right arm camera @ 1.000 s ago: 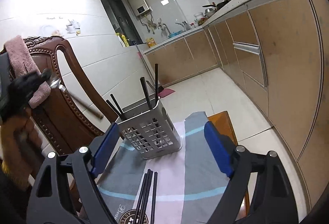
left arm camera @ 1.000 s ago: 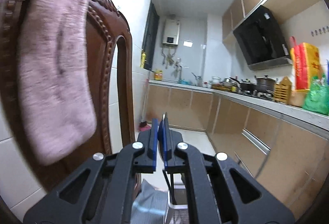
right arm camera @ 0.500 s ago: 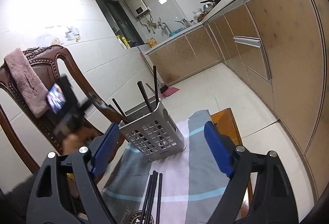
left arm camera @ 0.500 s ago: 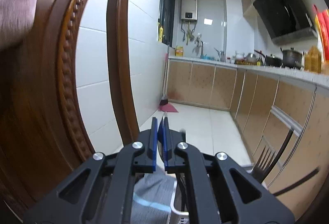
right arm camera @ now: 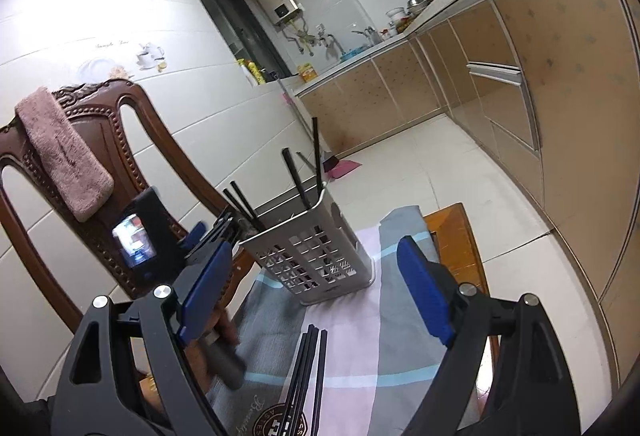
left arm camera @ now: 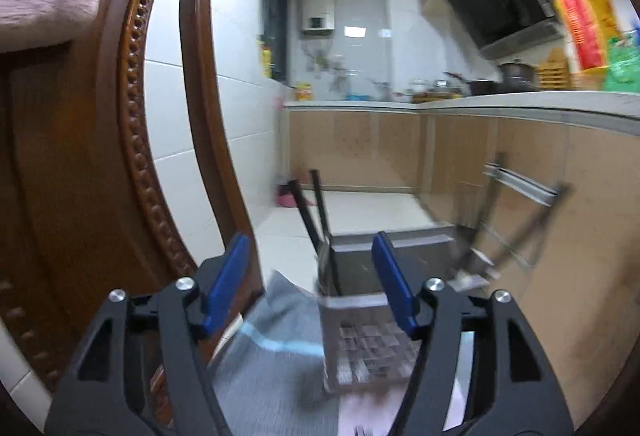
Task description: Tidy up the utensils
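Note:
A white perforated utensil holder stands on a grey and pink cloth and holds several black utensils. A bundle of black chopsticks lies on the cloth in front of it. My right gripper is open and empty, above the chopsticks. My left gripper is open and empty, right above the holder; a dark-handled utensil stands in the holder between its fingers. In the right wrist view the left gripper sits at the holder's left rim.
A carved wooden chair with a pink towel over its back stands to the left, close to the left gripper. The small wooden table's edge shows on the right. Kitchen cabinets run along the right.
My left gripper came down from beside the chair to the holder's rim and opened; the utensil it held now stands in the holder. My right gripper has stayed open over the chopsticks.

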Demonstrator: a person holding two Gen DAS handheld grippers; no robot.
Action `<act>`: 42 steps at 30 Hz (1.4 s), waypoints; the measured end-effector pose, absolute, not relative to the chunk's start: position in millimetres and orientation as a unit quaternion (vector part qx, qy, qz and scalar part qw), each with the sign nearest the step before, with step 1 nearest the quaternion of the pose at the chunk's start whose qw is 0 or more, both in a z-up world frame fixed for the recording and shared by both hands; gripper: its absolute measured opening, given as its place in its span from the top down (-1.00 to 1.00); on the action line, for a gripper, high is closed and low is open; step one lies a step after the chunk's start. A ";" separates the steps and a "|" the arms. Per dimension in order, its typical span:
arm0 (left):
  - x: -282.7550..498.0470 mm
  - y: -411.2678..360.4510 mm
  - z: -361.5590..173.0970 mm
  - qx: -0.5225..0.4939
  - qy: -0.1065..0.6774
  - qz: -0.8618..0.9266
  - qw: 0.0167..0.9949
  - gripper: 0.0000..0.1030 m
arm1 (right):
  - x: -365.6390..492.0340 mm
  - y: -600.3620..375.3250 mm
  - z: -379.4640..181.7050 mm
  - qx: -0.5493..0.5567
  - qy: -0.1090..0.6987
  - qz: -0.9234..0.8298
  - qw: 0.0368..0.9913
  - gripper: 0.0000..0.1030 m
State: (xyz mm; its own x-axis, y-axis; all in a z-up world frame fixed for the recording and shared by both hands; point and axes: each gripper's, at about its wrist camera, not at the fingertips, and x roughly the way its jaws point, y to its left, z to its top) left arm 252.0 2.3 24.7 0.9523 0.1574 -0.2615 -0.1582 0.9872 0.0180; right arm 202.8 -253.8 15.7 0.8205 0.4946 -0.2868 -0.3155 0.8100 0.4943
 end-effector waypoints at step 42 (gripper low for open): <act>82.8 18.7 -23.0 -0.043 0.362 0.007 0.931 -0.61 | 125.2 -165.3 -56.1 0.023 0.349 0.176 0.920 -0.60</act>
